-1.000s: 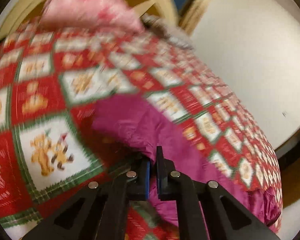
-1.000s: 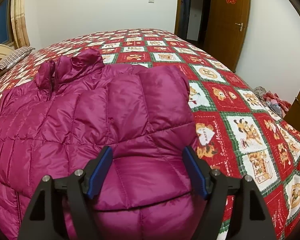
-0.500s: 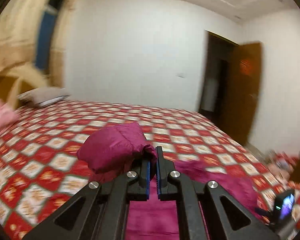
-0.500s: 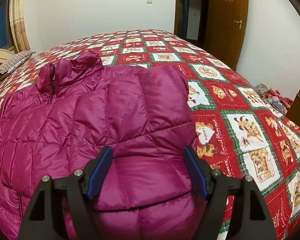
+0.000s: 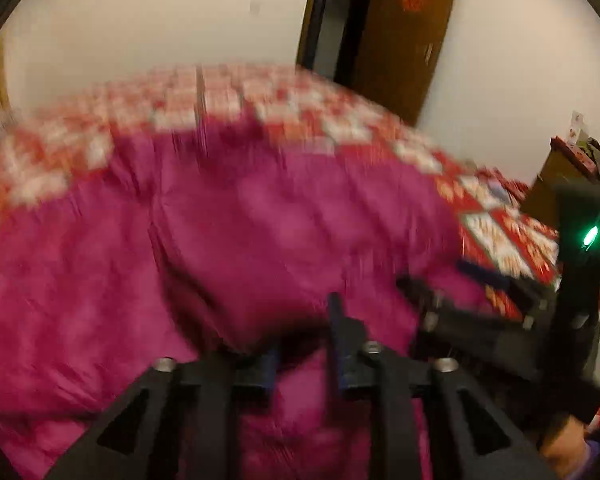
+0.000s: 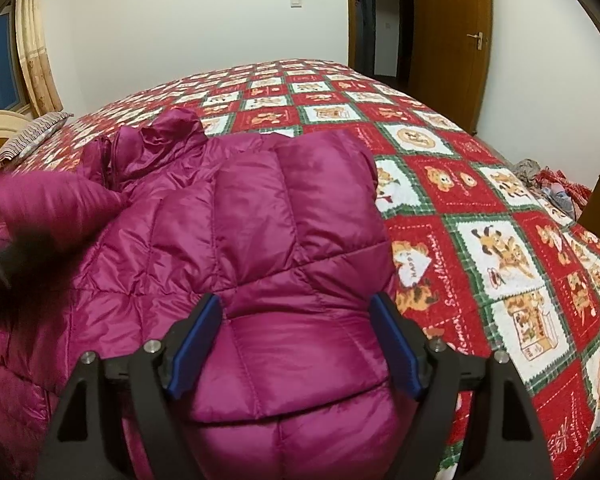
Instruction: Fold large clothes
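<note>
currently left gripper (image 5: 302, 344) jaws opening, magenta sleeve fabric between them; right gripper (image 6: 296, 344) opening wide astride the puffer jacket (image 6: 260, 220) on the bedspread (image 6: 480, 208).

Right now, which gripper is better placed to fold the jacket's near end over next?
Right, probably. The right gripper hangs over the jacket with jaws opening wide astride its near folded end. The left gripper is just opening, its view blurred, fabric between its jaws.
</note>
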Demonstrator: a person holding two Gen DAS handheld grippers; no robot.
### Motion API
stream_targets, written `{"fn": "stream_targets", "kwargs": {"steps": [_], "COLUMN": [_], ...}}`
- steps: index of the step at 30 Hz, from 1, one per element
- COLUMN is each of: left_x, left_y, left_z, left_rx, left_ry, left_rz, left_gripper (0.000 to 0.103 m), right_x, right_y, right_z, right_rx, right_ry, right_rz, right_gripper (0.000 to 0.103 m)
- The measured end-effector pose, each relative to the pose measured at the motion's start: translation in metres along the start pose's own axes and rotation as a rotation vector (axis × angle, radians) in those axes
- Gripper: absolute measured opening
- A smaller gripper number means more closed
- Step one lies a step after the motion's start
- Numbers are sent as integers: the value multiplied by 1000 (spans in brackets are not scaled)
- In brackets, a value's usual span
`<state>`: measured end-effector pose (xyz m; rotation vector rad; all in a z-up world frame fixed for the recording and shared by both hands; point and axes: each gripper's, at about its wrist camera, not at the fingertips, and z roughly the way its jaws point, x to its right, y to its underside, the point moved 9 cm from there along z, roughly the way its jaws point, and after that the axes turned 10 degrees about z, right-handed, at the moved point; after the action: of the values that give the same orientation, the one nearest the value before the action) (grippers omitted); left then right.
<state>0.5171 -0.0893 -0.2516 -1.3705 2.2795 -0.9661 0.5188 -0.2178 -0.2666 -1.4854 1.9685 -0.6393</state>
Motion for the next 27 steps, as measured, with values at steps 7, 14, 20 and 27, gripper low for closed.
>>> {"fn": "stream_targets", "kwargs": {"steps": [7, 14, 20, 27], "left_x": [10, -29, -154, -203], "left_y": [24, 39, 19, 52], "left_z": [-46, -101, -118, -61], "left_rx": [19, 95, 140, -5], "left_ry": [-41, -84, -370, -490], "left_rz": [31, -34, -301, -404], "left_gripper": [58, 62, 62, 62], "right_x": [0, 0, -36, -160], "right_y": [0, 1, -15, -21], "right_z": [0, 0, -63, -116], "right_rx": [-2, -5, 89, 164], "right_ry": [4, 11, -125, -349], "right_rz": [1, -9, -35, -212], "right_gripper": [81, 82, 75, 90]}}
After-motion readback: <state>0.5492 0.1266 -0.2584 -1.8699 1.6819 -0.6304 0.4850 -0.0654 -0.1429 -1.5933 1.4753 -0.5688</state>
